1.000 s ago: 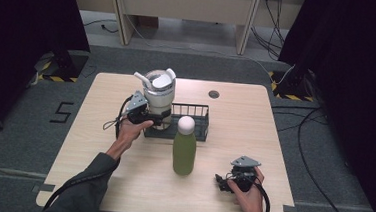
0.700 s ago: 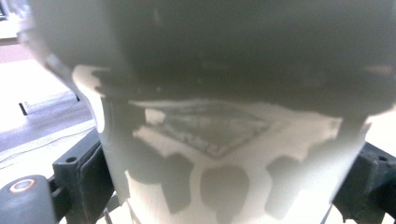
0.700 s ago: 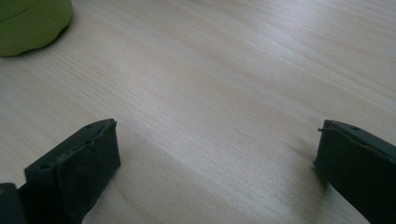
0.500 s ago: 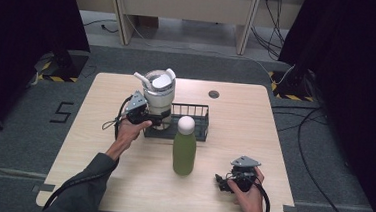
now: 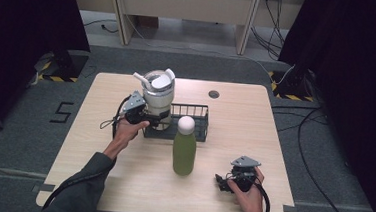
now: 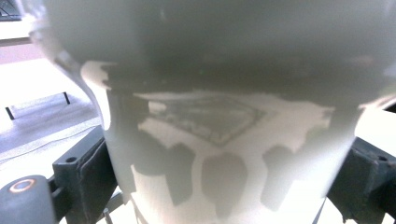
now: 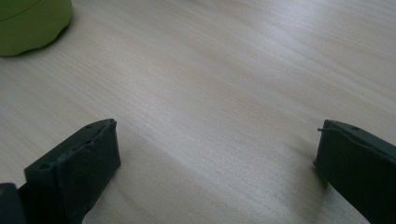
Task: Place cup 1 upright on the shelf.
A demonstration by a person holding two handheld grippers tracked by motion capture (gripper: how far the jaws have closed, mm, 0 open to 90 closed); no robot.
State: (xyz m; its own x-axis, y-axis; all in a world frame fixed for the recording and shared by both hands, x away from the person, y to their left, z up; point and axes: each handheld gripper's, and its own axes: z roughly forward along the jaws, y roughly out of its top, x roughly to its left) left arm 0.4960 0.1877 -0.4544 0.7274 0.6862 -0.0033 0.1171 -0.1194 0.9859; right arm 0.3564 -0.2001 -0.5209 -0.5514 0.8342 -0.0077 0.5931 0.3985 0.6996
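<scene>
Left gripper [image 5: 151, 117] clamped on tumbler [image 5: 157, 98], far left, in basket [image 5: 200, 122].
Right gripper [image 5: 224, 183] near right, wide open, empty, beside bottle [image 5: 184, 146].

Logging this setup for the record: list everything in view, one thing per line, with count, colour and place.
tumbler: one, pale grey-white with lid and straw, standing at the left end of the wire basket, between the left tool's jaws
wire basket: one, black, middle of the table
bottle: one, green with white cap, upright in front of the basket
table: one, light wood
round insert: one, dark, set in the tabletop toward the far edge
floor marking: one, a black 5 on grey floor, left of the table
left tool: one, black, jaws on either side of the tumbler
right tool: one, black, jaws apart, low over the table's near right
</scene>
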